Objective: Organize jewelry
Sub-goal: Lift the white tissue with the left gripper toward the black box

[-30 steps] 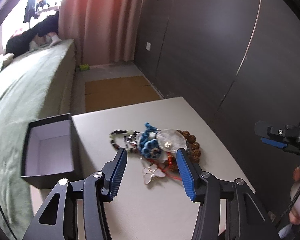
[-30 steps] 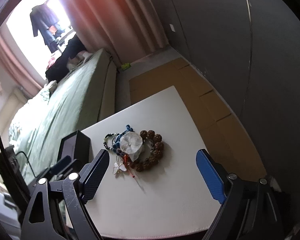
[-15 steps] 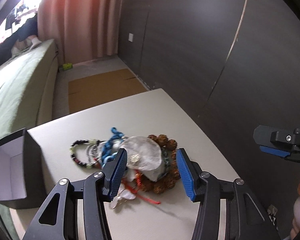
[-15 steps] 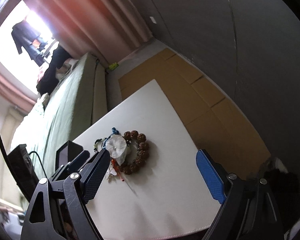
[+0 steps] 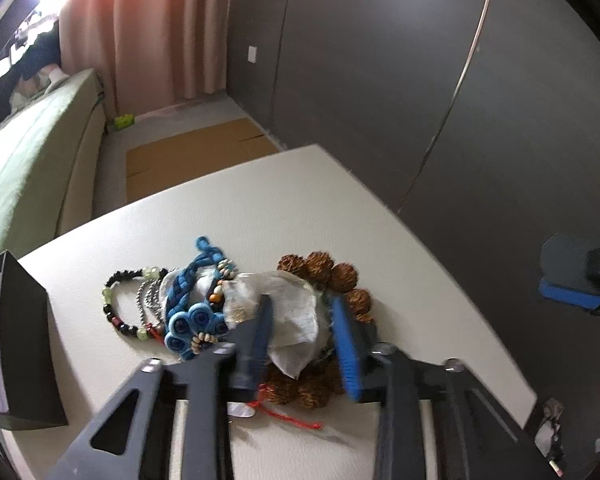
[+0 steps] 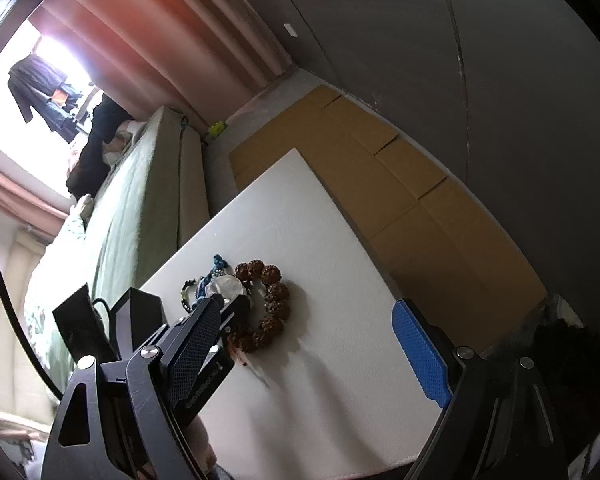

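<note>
Room dim overall. Blown-out window (image 6: 56, 60) glare at 10 o'clock, both views. Strong fisheye bending, black vignette at edges. Left gripper (image 5: 300, 336) fingers motion-blurred. Soft shadows on table (image 6: 340, 380) toward 4 o'clock.

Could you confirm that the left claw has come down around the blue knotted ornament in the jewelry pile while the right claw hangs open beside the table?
Not quite: in the left wrist view the left claw straddles the translucent white pouch, its jaws just closing; the blue knotted ornament lies beside it. The rest holds.
</note>
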Available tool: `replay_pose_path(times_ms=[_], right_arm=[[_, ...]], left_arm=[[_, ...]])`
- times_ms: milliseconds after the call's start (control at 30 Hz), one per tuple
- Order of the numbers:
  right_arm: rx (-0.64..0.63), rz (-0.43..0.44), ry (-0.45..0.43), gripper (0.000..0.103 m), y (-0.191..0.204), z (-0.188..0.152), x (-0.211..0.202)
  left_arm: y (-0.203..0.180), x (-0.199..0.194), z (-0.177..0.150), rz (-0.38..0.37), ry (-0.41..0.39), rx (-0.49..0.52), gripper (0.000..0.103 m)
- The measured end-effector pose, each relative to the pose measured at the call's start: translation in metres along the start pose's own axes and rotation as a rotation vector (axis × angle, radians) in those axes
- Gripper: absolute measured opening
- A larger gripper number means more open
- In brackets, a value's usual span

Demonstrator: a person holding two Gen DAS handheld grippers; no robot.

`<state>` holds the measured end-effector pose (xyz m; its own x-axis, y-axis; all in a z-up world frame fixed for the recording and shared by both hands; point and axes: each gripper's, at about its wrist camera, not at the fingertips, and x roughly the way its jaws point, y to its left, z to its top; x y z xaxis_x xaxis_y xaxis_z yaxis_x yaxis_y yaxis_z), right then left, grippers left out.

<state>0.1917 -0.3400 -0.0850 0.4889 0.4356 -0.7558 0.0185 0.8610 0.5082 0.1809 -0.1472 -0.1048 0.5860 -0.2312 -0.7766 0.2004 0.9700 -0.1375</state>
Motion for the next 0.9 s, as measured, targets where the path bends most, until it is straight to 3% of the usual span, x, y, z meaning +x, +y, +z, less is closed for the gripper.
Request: replay_pose_path(times_ms=[200,333,400,767,900], right_arm=[[-0.011,-0.004,0.022,0.089,0.008,-0.001,0.011],[-0.016,-0.007,0.031,0.089,0.014,-0.002,0.016],[-0.019,-0.009,0.031,0.089,0.017,-0.003,0.018],[-0.041,0.017,0.069,0.089,0.032,-0.009,0.035],[-0.041,0.069,0.106,0.069,0.041,-0.013,0.047]], left_arm=[[-0.001,0.008,-0.005,0.029,0.037,0.041,0.018],[0.005,0.005,-0.008,-0.005,0.039,0.020,0.015],[0.014,-0.002,-0.008,-0.039,0.024,-0.024,0.000],[0.059,-0.054,0.001,-0.076,-0.101,-0.168,0.000],[0.069,-0.065,0.003,-0.080,-0.123,-0.194,0.000]])
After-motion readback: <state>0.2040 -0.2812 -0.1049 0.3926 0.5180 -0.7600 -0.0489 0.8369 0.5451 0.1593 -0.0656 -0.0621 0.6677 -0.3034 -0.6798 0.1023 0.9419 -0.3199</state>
